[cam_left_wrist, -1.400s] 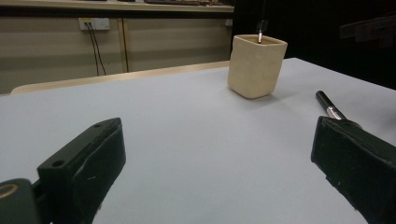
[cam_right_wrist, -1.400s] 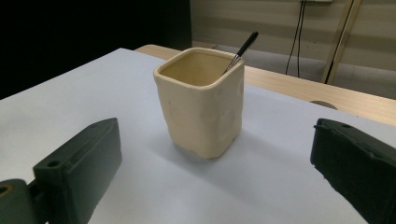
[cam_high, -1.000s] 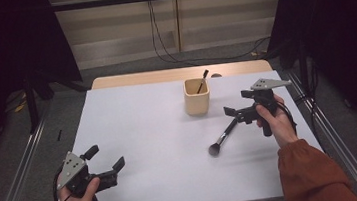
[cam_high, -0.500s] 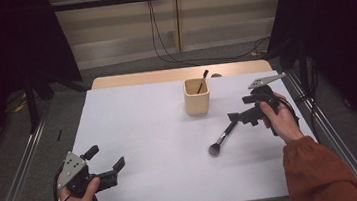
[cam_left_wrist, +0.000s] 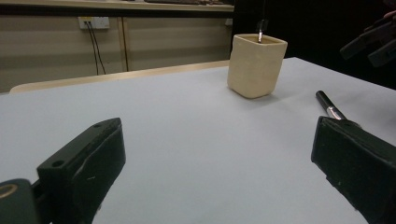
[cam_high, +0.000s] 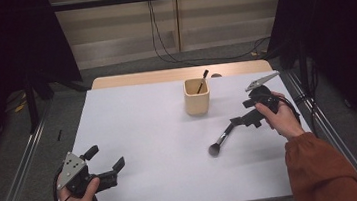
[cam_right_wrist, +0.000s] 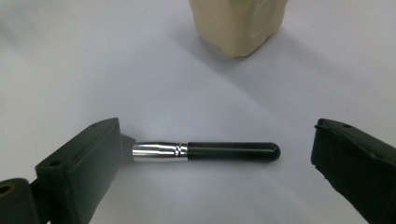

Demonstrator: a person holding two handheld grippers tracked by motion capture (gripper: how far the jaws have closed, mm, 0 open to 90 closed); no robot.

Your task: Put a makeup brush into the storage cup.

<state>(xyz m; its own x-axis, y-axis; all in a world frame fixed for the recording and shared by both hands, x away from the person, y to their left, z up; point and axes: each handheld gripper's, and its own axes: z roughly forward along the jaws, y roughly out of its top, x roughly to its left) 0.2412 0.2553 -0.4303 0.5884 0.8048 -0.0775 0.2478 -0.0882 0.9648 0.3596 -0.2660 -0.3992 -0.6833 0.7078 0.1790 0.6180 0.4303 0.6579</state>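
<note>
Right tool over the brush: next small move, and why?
Probably lower the right tool and close on the brush. Its jaws stand open either side of the black handle, which lies flat on the table, ungripped. One brush already stands in the cup.

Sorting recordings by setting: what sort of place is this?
Probably a lab or data-collection bay, not a home: a bare white table between metal rails, black curtains at the sides, loose cables from a wall outlet. On it, just a cup and a makeup brush.

Brush (cam_right_wrist: 205,151): glossy black handle, shiny metal ferrule; matt table (cam_right_wrist: 93,70)
</note>
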